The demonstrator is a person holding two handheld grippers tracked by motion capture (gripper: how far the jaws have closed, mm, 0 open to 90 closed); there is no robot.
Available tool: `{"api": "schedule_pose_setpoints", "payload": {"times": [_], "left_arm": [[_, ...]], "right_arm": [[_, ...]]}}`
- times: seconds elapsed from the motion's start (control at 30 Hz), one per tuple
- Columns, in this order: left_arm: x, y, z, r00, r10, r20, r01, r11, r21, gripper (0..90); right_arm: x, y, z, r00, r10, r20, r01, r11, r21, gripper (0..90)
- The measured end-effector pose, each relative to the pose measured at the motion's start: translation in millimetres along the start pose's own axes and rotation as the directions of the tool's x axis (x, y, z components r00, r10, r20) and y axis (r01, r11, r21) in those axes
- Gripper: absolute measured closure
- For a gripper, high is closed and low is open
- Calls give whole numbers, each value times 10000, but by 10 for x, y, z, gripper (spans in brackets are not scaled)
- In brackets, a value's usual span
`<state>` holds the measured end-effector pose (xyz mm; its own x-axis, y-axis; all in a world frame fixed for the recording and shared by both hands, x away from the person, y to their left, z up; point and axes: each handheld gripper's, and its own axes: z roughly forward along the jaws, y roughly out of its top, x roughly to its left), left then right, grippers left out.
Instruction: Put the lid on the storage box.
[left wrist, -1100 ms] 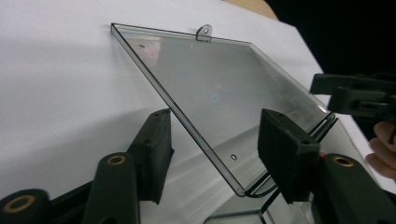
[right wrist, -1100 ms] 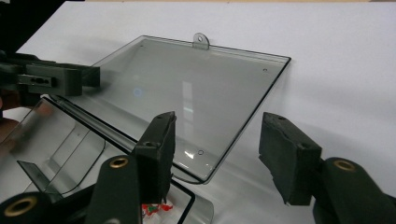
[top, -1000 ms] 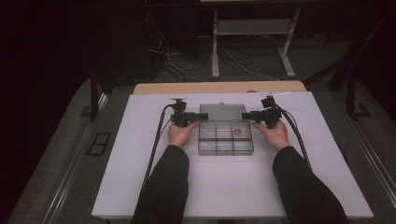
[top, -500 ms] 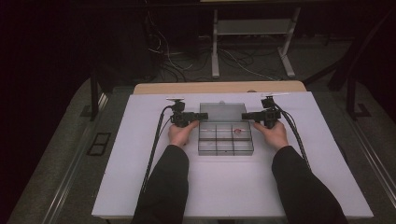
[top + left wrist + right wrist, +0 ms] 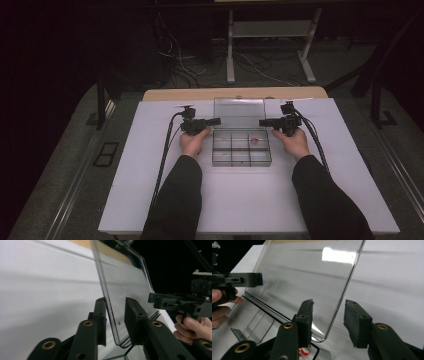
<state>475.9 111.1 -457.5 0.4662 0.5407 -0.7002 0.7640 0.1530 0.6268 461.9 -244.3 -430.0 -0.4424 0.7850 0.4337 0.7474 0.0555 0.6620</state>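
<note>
Left gripper view, lower centre: left gripper point(image 5: 115, 322) jaws closing astride the lid point(image 5: 125, 282) edge—not gripping; right gripper point(image 5: 328, 323) likewise—narrowing, lid edge between.

Both forearms, in dark sleeves, enter from the bottom of the high view and angle toward frame centre. Left gripper point(image 5: 216, 121) held level just left of centre, jaws pointing right; jaws have just been closing, gap remains between the pads. Right gripper point(image 5: 263, 122) mirrors it just right of centre, jaws pointing left, likewise closing, not yet clamped.
</note>
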Motion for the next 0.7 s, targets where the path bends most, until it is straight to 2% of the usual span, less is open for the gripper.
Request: {"api": "schedule_pose_setpoints", "payload": {"times": [0.03,0.1,0.27,0.43,0.53,0.7], "left_arm": [[1,-2,-14,9999,0,145,2,9999,-130,749],[-15,3,-37,9995,241,214,-237,9996,-171,775],[-16,8,-70,9982,419,430,-419,9991,-16,788],[-31,0,-84,9971,614,439,-612,9981,-60,791],[-40,-4,-92,9965,716,436,-714,9974,-61,791],[-49,-20,-92,9939,995,484,-982,9948,-282,793]], "right_arm": [[6,3,-7,10000,0,-33,0,10000,-6,592],[11,13,-20,9999,-31,-99,31,10000,-47,594],[34,27,-48,9995,-317,-57,316,9994,-122,596],[75,70,-109,9984,-521,-233,507,9971,-558,622],[73,91,-122,9973,-705,-209,694,9963,-507,640],[13,92,-111,9972,-552,-499,528,9974,-494,676]]}}
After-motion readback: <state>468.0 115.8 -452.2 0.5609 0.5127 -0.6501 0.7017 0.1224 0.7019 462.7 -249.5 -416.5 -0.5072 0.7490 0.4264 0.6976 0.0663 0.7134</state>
